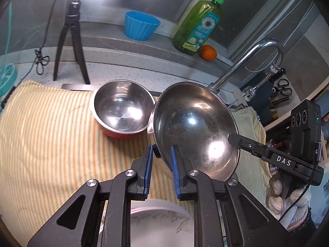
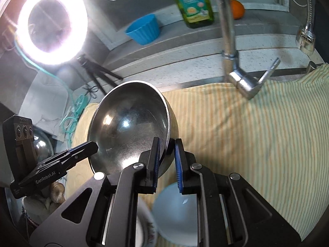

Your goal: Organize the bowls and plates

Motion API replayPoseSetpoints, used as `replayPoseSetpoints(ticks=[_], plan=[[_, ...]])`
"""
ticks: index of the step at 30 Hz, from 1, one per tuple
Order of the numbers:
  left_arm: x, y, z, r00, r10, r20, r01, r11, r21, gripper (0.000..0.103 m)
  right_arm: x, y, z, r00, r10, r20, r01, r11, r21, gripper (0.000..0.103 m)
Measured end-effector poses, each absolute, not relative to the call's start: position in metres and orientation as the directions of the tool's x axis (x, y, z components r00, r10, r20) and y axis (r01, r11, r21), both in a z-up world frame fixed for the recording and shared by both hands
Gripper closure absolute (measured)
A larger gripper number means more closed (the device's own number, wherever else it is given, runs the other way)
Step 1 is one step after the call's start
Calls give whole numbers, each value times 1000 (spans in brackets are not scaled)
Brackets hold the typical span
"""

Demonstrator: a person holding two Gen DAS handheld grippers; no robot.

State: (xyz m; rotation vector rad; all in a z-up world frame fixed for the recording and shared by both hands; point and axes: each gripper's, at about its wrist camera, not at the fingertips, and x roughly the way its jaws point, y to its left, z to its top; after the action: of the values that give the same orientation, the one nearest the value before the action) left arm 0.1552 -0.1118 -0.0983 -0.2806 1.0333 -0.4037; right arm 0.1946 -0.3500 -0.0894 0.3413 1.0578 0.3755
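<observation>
Both hand-held grippers, left [image 1: 162, 151] and right [image 2: 167, 144], angle downward, clamped on opposite rims of a tilted steel bowl [image 1: 195, 127] above the striped towel [image 1: 51, 127]. Only the left view shows a red-sided bowl [image 1: 122, 108] resting on the towel; only the right shows a pale blue bowl [image 2: 174, 212] below.

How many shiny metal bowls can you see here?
2. A large steel bowl is held tilted by its rim between both grippers, over the striped cloth. A smaller steel bowl with a red outside sits on the cloth behind it. Others may be hidden.

A ring light [image 2: 51, 23] blows out to pure white in both views, throwing sharp glints onto the steel bowl [image 1: 195, 131]. Fisheye curvature bends the edges into dark corners, and the right view's foreground is slightly blurred.
</observation>
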Motion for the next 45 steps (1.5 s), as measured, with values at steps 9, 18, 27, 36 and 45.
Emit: replayPoseSetpoints(ticks=[9,18,27,36,45], plan=[[117,-47,-88,505,-404,-763,107,906,-409,87,168,-283,-75,417,515,-749,-239,857,457,88],[80,18,-84,550,-339,-763,-12,911,-413,87,152,-211,-80,336,566,-752,-340,818,464,88],[41,71,-105,536,-289,-793,-131,899,-417,87,130,-149,-105,226,584,-780,-408,784,469,87],[12,98,-131,506,-269,-820,-223,877,-425,87,120,-112,-125,161,567,-808,-457,768,448,87],[-2,109,-143,487,-259,-834,-248,875,-416,87,113,-98,-141,118,544,-831,-481,763,432,87]])
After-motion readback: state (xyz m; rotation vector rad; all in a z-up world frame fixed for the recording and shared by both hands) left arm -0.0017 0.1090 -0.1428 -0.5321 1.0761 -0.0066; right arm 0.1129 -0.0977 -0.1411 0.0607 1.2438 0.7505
